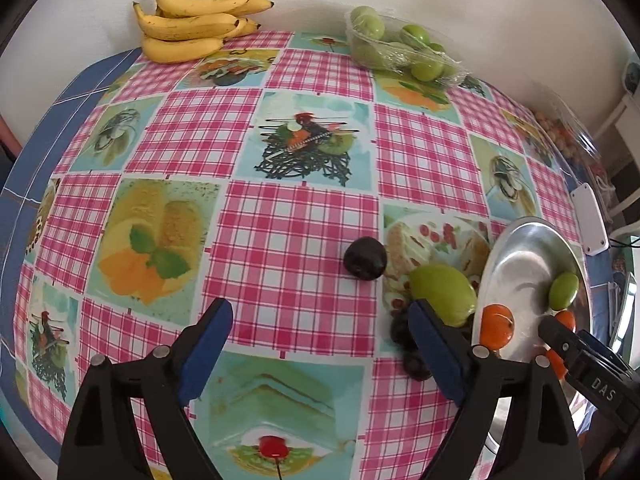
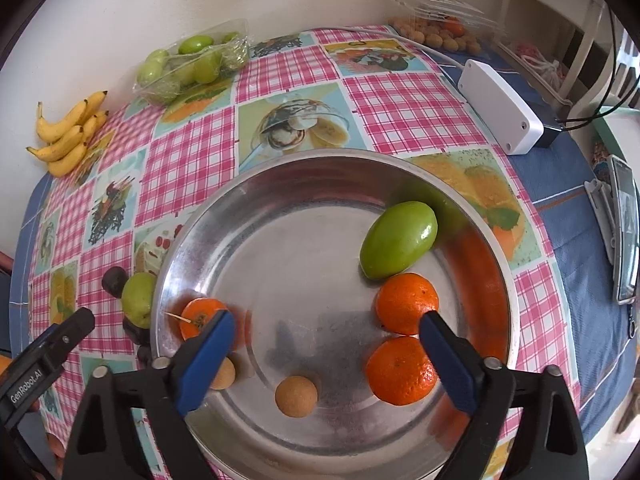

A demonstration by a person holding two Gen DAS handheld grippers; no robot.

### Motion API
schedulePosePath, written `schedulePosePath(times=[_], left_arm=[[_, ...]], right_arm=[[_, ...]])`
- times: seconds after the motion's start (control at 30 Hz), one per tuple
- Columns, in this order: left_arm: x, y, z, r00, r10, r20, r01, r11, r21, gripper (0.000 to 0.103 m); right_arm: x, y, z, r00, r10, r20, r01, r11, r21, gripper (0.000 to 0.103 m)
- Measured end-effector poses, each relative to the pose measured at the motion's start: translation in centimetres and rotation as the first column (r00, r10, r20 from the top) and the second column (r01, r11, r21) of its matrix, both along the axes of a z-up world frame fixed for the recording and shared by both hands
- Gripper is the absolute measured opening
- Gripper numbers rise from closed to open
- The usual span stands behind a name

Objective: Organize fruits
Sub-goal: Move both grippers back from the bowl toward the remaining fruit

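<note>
A: Left gripper [image 1: 320,332] — state?
B: Jaws spread wide, nothing between them. It hovers over the checked desk [image 1: 256,224], aimed toward the loose fruit beside the metal plate [image 1: 516,264].
A: Which fruit sits out there?
B: A dark plum [image 1: 365,258] alone on the cloth, a green fruit [image 1: 442,292] touching the plate's outer rim, and some small dark fruits [image 1: 404,340] half hidden behind the right fingertip. Probably these are the leftovers to collect, judging by what's already plated.
A: Right gripper [image 2: 326,336]?
B: Also wide open and empty — hangs over the plate's middle. Likely parked there because the plate is the drop spot.
A: What's in the plate?
B: One green fruit [image 2: 398,240] near the far right wall, two oranges [image 2: 406,304] just below it touching each other, a third orange [image 2: 198,322] at the left wall, plus two small tan balls [image 2: 296,396] near the front.
A: Untouched stock?
B: Bananas [image 1: 192,24] and a wrapped tray of green fruits [image 1: 396,46] at the wall, well apart from the plate.
A: Progress?
B: Partway, by guess; the plum looks like the easiest next pick for the left side.
</note>
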State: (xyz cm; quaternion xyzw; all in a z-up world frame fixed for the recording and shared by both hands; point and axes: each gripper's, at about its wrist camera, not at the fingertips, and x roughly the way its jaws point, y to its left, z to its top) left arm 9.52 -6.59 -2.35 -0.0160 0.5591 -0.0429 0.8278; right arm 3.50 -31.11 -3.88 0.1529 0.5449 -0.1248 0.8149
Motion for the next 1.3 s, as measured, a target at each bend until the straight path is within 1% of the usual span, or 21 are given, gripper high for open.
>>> schedulePosePath(times=[0.03,0.07,0.17,0.23,0.37,0.5,0.6,0.67,0.8,0.9,1.0,1.1,1.2,1.3], left_arm=[[0.0,0.1,0.0,1.0,0.002,-0.003,-0.002,1.0,-0.001,0.09],[0.1,0.2,-0.1,1.0,0.004,-0.004,-0.004,1.0,-0.003,0.09],[0.1,0.3,-0.2,1.0,0.01,-0.002,-0.01,1.0,0.001,0.091],[0.1,0.3,-0.2,1.0,0.012,0.003,-0.012,1.0,0.012,0.097],[0.2,0.5,0.0,0.999,0.019,0.026,-0.02,0.999,0.044,0.098],[0.5,0.7,0.2,0.999,0.022,0.027,-0.022,0.999,0.024,0.098],[0.6,0.9,0.5,0.999,0.025,0.027,-0.025,1.0,0.012,0.098],[0.6,0.9,0.7,0.999,0.025,0.037,-0.025,1.0,0.018,0.098],[0.6,0.9,1.6,0.997,0.013,0.072,-0.018,0.997,0.068,0.098],[0.7,1.2,2.0,0.996,0.014,0.089,-0.022,0.996,0.087,0.098],[0.8,1.5,2.1,0.996,0.021,0.085,-0.029,0.996,0.085,0.098],[0.9,1.8,2.0,0.997,0.029,0.076,-0.036,0.995,0.09,0.098],[1.2,2.0,1.9,0.997,0.034,0.068,-0.04,0.996,0.08,0.098],[1.5,2.5,1.8,0.997,0.048,0.055,-0.051,0.997,0.062,0.098]], right_arm=[[0.0,0.1,0.0,1.0,0.001,0.003,-0.001,1.0,0.001,0.102],[0.0,0.1,0.0,1.0,0.002,0.008,-0.002,1.0,0.004,0.103],[-0.1,0.3,0.0,1.0,0.009,0.016,-0.009,1.0,0.01,0.103],[0.0,0.4,-0.1,1.0,0.015,0.019,-0.015,1.0,0.006,0.103],[0.0,0.4,0.0,0.999,0.021,0.033,-0.021,1.0,0.005,0.103],[-0.1,0.6,0.5,0.997,0.036,0.071,-0.039,0.998,0.045,0.103],[-0.1,1.0,0.7,0.996,0.043,0.084,-0.048,0.998,0.051,0.103],[-0.1,1.4,0.8,0.994,0.053,0.093,-0.057,0.997,0.043,0.103],[0.0,2.0,0.8,0.993,0.062,0.1,-0.067,0.997,0.042,0.103],[0.0,2.3,1.1,0.992,0.059,0.114,-0.063,0.997,0.037,0.103],[0.1,2.8,1.4,0.987,0.078,0.144,-0.082,0.996,0.023,0.103],[0.2,3.9,1.9,0.978,0.114,0.172,-0.11,0.993,-0.03,0.103],[0.6,4.9,2.1,0.978,0.135,0.161,-0.127,0.99,-0.06,0.103],[1.3,5.7,2.0,0.98,0.145,0.135,-0.14,0.989,-0.042,0.103]])
